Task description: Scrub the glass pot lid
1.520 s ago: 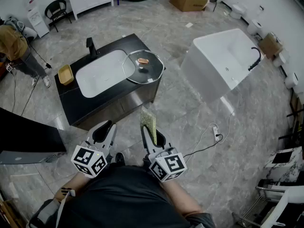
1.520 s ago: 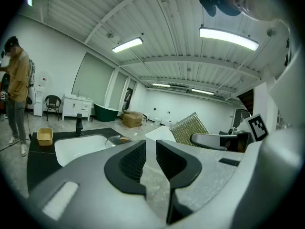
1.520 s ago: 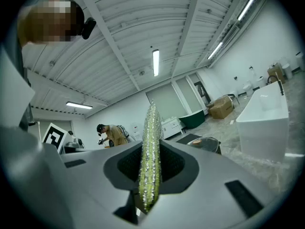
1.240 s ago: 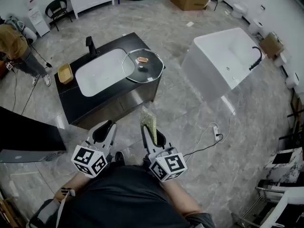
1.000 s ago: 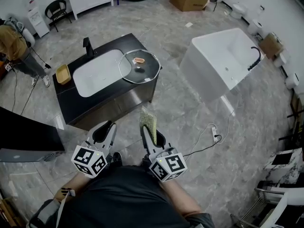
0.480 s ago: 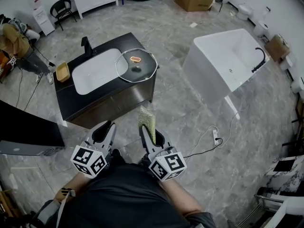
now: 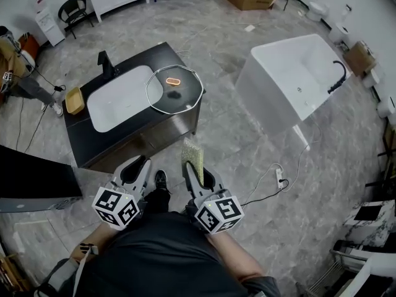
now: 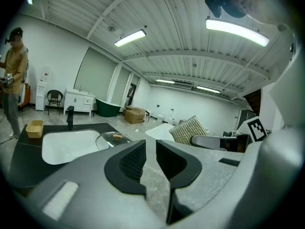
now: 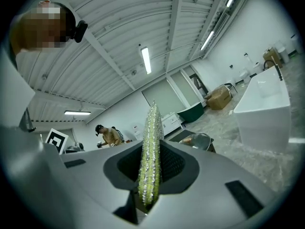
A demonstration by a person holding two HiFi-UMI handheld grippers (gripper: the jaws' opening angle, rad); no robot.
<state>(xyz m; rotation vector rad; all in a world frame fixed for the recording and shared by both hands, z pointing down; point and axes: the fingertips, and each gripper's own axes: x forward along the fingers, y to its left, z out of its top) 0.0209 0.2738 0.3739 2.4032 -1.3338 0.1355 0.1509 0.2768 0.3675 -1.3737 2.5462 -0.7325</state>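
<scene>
The glass pot lid [image 7: 175, 90] with an orange-brown knob lies flat on the right end of a black counter [image 7: 151, 124], beside a white sink basin [image 7: 117, 99]. It also shows far off as the lid [image 8: 113, 138] in the left gripper view and the lid [image 9: 198, 140] in the right gripper view. Both grippers are held low near my body, well short of the counter. My right gripper [image 7: 193, 166] is shut on a glittery yellow-green sponge [image 7: 193, 155], which stands edge-on as the sponge [image 9: 151, 142]. My left gripper [image 7: 137, 169] holds nothing, its jaws nearly together [image 8: 150, 159].
A black faucet [image 7: 104, 60] and a yellow tray [image 7: 75, 100] stand on the counter's left part. A white bathtub [image 7: 291, 79] stands on the floor at right. A power strip with cable [image 7: 278, 177] lies on the marble floor. A person [image 7: 12, 67] stands far left.
The counter and lid have drifted left and slightly nearer in the head view. A shoe now shows between the grippers. Both grippers keep their pose and the sponge stays clamped.
</scene>
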